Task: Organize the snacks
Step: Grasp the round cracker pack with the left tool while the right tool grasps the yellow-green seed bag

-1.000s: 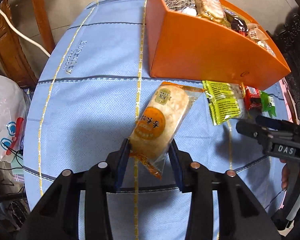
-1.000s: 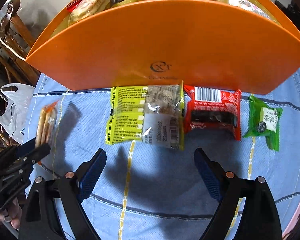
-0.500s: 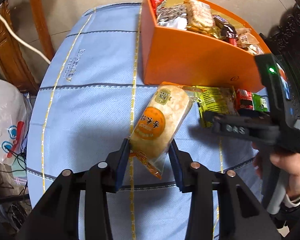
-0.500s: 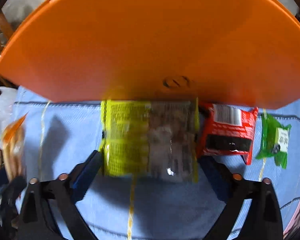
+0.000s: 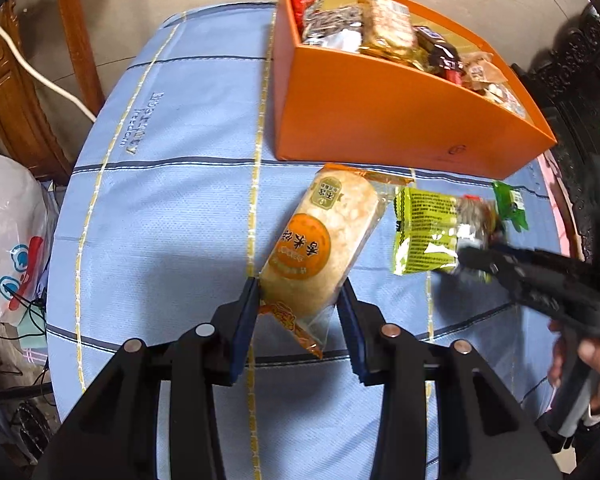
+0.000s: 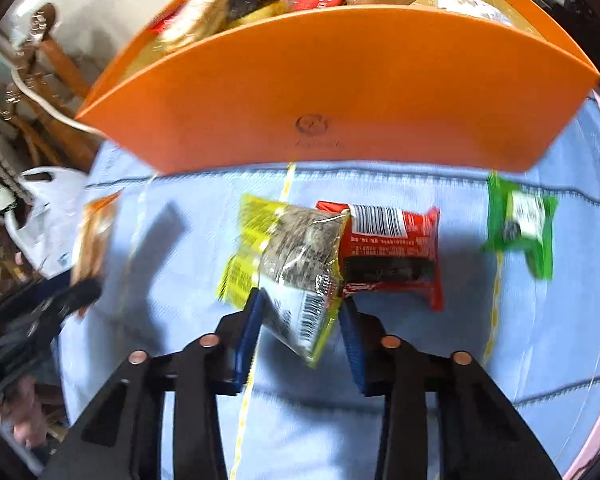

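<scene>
We pinch the rice cracker (image 5: 320,240) with our left gripper (image 5: 298,312); our right gripper (image 6: 302,320) is closing on the yellow packet (image 6: 288,264), both bound for the orange box (image 6: 340,92) at twelve o'clock

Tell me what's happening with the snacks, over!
Left gripper holding rice cracker pack. Right gripper closing on yellow seed packet. Orange box ahead, nothing blocking.

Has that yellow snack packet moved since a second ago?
Yes. The yellow packet lay flat against the orange box; now it is tilted, lifted clear of the box wall, between the closing jaws of the right gripper.
</scene>
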Action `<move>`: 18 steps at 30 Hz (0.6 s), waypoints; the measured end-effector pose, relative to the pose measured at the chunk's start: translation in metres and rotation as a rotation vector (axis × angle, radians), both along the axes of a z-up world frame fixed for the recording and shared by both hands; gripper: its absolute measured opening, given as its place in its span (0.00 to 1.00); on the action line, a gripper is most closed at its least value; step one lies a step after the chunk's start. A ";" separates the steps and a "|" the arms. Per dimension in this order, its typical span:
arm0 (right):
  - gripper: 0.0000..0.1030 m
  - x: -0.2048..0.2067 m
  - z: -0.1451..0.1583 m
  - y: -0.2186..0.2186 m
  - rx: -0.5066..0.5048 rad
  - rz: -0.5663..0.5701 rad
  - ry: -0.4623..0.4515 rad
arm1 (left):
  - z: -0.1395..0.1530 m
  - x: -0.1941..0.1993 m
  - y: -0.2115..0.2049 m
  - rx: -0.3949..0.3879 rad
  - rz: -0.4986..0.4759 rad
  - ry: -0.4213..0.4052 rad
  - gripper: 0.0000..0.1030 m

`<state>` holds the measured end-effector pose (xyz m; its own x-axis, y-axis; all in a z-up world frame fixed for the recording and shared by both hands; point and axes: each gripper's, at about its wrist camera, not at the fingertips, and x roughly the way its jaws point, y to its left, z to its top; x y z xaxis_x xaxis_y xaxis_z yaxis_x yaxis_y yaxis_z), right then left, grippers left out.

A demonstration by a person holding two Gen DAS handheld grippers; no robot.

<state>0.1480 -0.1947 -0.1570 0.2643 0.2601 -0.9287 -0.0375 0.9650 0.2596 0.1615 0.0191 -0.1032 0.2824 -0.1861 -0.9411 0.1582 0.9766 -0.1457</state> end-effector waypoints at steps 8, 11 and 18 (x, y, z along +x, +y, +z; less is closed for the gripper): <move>0.68 -0.035 0.001 0.023 0.097 0.240 0.099 | 0.003 -0.006 0.000 -0.006 -0.006 -0.001 0.38; 0.78 -0.023 0.029 0.026 -0.105 0.242 -0.103 | 0.003 -0.007 0.007 -0.012 0.010 -0.003 0.38; 0.82 -0.007 -0.003 0.095 -0.406 0.617 -0.216 | 0.000 -0.005 0.021 0.003 0.041 0.004 0.38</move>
